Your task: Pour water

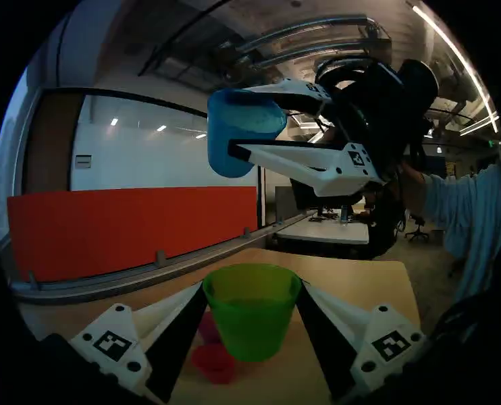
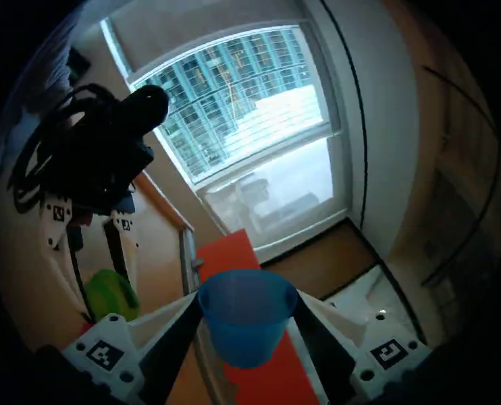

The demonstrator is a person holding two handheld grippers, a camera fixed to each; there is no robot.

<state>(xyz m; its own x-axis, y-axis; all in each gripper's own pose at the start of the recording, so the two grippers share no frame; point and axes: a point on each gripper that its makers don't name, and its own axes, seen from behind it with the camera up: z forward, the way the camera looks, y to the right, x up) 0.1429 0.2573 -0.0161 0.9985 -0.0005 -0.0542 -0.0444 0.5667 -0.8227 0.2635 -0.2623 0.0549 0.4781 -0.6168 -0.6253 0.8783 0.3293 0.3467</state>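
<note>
Above the desk (image 1: 365, 283), we find the translucent green cup (image 1: 252, 314) upright, mouth up, pinched between the left tool's (image 1: 252, 290) fingers. Higher, the right tool (image 1: 240, 118) clamps the blue cup (image 1: 237, 135), tipped well off upright, its long axis near level. Our right gripper view adds a bright window (image 2: 250, 115) behind it; the left adds a pale sleeve (image 1: 473, 223).

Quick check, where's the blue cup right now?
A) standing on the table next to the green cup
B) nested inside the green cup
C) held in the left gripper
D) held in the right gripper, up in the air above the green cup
D: in the left gripper view the right gripper clamps the blue cup in the air, higher than the green cup, which sits between the left gripper's fingers.
</note>
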